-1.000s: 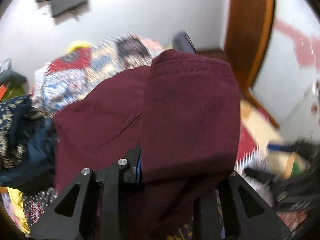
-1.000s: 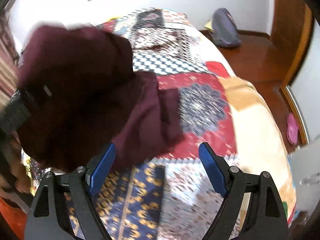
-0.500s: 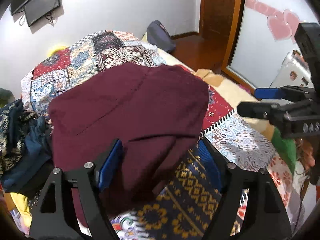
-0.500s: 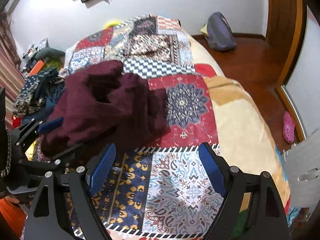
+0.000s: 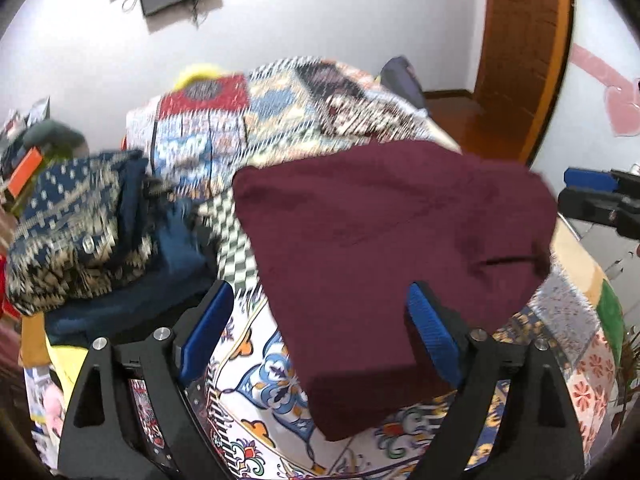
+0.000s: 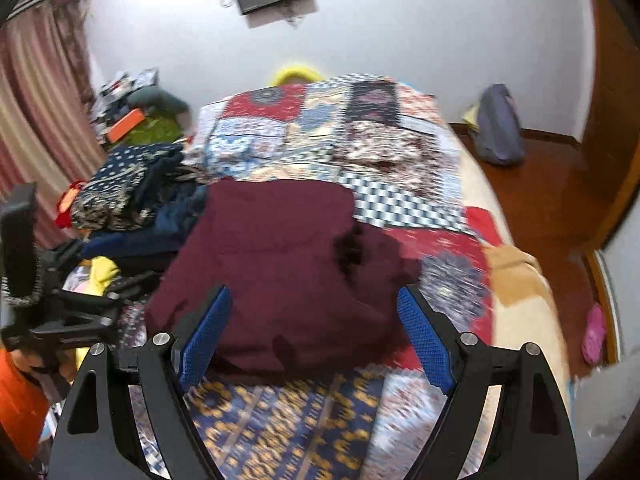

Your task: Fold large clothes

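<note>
A maroon garment [image 5: 384, 240] lies folded in a thick bundle on the patchwork bedspread [image 5: 280, 384]. My left gripper [image 5: 320, 332] hovers over its near edge with its jaws opening. The blue pads [image 5: 208, 328] stand clear of the cloth on both sides. In the right wrist view the same maroon garment [image 6: 280, 256] lies ahead of my right gripper [image 6: 314, 338], which is open and holds nothing. Each gripper shows in the other's view: the right gripper [image 5: 592, 196] at the right edge, the left gripper [image 6: 116, 296] at the left.
A pile of dark blue patterned clothes [image 6: 128, 196] sits at the bed's left side beside the garment. A grey bag [image 6: 498, 128] rests on the wooden floor at the far right. A pink slipper [image 6: 594, 332] lies by the bed. Curtains [image 6: 32, 100] hang at the left.
My left gripper has let go of the maroon garment and spread its jaws. The garment has dropped onto the bedspread in a folded bundle. Both grippers have drawn back and risen.
</note>
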{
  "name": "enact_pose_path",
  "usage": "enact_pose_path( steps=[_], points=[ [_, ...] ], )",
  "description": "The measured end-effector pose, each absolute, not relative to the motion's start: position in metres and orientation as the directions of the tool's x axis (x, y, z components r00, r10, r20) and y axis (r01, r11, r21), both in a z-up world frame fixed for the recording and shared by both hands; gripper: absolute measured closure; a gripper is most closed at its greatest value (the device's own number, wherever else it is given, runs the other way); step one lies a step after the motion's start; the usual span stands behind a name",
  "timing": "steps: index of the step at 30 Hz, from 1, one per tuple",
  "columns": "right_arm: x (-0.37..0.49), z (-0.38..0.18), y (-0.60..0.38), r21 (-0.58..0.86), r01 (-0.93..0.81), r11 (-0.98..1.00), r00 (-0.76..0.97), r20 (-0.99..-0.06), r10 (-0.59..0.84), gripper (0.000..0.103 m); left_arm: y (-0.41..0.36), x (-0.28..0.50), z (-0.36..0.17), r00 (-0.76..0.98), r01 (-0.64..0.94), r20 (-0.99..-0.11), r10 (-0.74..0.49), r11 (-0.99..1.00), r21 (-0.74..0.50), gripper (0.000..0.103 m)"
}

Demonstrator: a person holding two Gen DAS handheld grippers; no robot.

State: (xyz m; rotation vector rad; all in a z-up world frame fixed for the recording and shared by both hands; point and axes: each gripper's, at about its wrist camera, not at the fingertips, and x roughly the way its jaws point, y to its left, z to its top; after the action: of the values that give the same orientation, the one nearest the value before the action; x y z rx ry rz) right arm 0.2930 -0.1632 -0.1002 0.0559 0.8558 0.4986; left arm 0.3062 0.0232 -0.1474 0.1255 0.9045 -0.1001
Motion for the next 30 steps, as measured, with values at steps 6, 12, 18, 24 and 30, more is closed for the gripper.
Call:
enact_pose_path(
  steps=[6,12,18,24,30],
  points=[
    [0.312,-0.134,-0.148,0.231,-0.398,0.888,0.48,-0.772,0.417,0.02,0.032,0.306,-0.191,0.541,0.142,-0.839,-0.051,0.989,0.031,0.01],
    [0.319,-0.177,-0.194,0.272,-0.303,0.913,0.425,-0.819,0.385,0.019,0.043,0.296,-0.214,0.52,0.129,-0.849,-0.093,0.991,-0.029,0.004],
    [0.308,-0.204,-0.228,0.305,-0.237,0.922,0.398,-0.836,0.379,0.016,0.044,0.285,-0.223,0.509,0.118,-0.855,-0.102,0.992,-0.048,0.004],
    [0.297,-0.188,-0.222,0.245,-0.238,0.94,0.436,-0.838,0.329,0.016,0.044,0.268,-0.214,0.525,0.12,-0.85,-0.037,0.992,0.031,0.005],
    [0.291,-0.159,-0.211,0.159,-0.277,0.948,0.498,-0.82,0.283,0.016,0.053,0.258,-0.179,0.595,0.08,-0.802,0.048,0.99,0.119,0.005]
  ],
)
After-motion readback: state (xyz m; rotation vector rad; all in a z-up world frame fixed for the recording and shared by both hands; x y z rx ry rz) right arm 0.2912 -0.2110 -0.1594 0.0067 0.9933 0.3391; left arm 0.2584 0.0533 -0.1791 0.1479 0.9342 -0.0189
